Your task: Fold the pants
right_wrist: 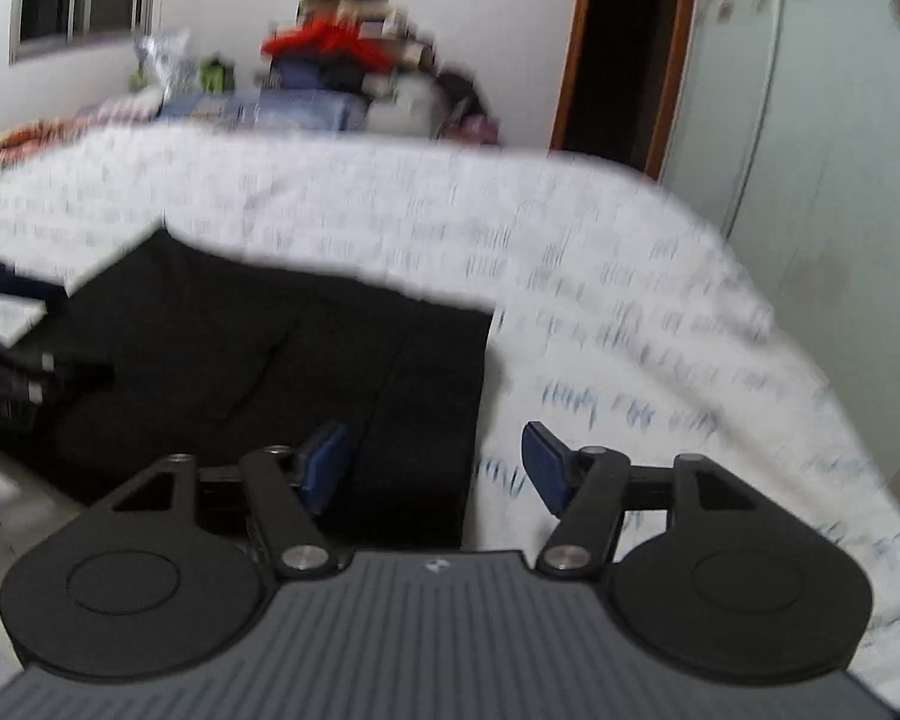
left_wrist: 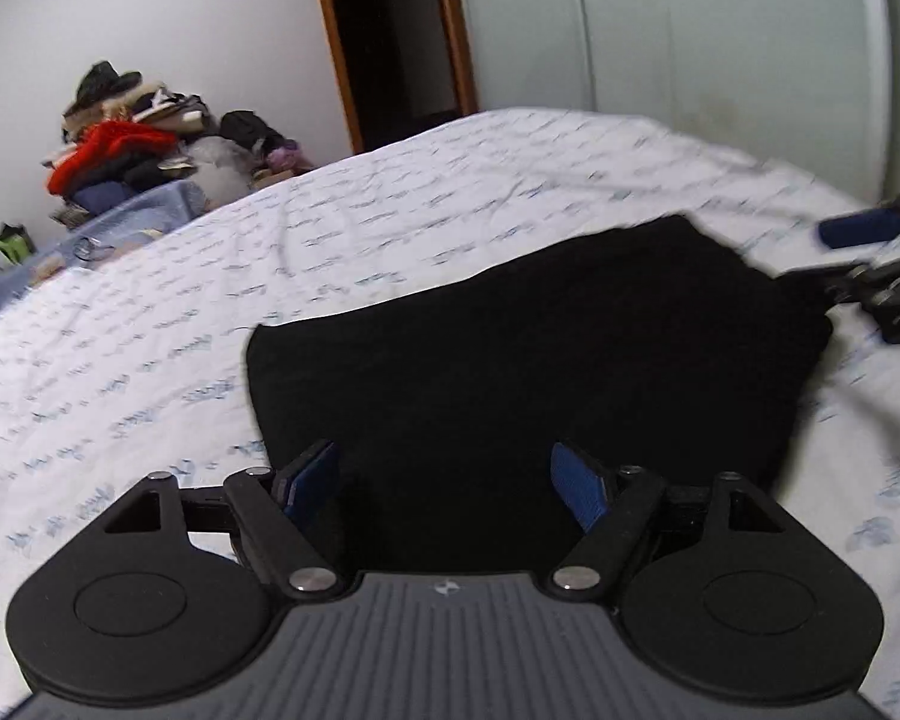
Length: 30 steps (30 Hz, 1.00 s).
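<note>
Left tongs (left_wrist: 444,480) gape over folded black pants (left_wrist: 540,348) lying crosswise.

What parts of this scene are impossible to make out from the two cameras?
- Black pants: near edge hidden behind the left gripper in the left wrist view; folds lost in uniform black.
- Right wrist view: motion blur smears the bedsheet print and clothes pile.
- Right gripper: cut off by the left view's right edge.
- Doorway: too dark.

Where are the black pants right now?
The black pants lie folded on the white patterned bedspread, straight ahead of the open left gripper and ahead-left of the open right gripper.
</note>
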Motion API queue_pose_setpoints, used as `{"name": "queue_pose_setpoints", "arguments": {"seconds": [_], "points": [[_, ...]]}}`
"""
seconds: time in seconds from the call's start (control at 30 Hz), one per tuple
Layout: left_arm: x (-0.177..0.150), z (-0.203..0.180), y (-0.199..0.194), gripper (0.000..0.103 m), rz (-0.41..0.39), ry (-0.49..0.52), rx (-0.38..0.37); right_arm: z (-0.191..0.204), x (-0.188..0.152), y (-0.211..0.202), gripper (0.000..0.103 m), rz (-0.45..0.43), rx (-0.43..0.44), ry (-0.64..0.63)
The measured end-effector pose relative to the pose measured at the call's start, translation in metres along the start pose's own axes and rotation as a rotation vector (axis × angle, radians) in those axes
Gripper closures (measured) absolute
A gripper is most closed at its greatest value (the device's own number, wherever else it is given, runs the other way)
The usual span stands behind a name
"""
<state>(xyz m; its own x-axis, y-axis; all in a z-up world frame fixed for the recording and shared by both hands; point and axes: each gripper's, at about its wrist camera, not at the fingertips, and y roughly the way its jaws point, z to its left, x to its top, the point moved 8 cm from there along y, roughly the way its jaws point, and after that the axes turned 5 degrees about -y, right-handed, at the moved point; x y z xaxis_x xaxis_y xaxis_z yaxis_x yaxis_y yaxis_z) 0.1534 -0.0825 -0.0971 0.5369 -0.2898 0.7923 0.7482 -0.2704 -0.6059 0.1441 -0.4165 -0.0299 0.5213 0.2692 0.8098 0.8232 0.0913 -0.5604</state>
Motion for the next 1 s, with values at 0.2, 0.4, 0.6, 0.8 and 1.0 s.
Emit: {"name": "queue_pose_setpoints", "arguments": {"seconds": [0.2,0.4,0.6,0.8,1.0], "points": [[-0.009,-0.002,-0.005,0.018,0.02,-0.027,0.034,0.024,-0.018,0.015,0.044,0.067,0.071,-0.025],[-0.016,-0.005,-0.031,0.015,0.006,-0.101,0.076,0.024,-0.01,-0.038,0.006,-0.086,0.028,0.178],[-0.029,-0.003,-0.045,0.015,0.053,-0.207,0.077,0.06,-0.01,-0.07,0.0,-0.082,0.003,0.201],[-0.041,0.005,-0.056,0.015,0.087,-0.272,0.108,0.095,-0.022,-0.079,0.0,-0.001,-0.01,0.182],[-0.05,0.007,-0.057,0.015,0.119,-0.295,0.128,0.113,-0.025,-0.085,0.0,0.026,-0.036,0.071]]}}
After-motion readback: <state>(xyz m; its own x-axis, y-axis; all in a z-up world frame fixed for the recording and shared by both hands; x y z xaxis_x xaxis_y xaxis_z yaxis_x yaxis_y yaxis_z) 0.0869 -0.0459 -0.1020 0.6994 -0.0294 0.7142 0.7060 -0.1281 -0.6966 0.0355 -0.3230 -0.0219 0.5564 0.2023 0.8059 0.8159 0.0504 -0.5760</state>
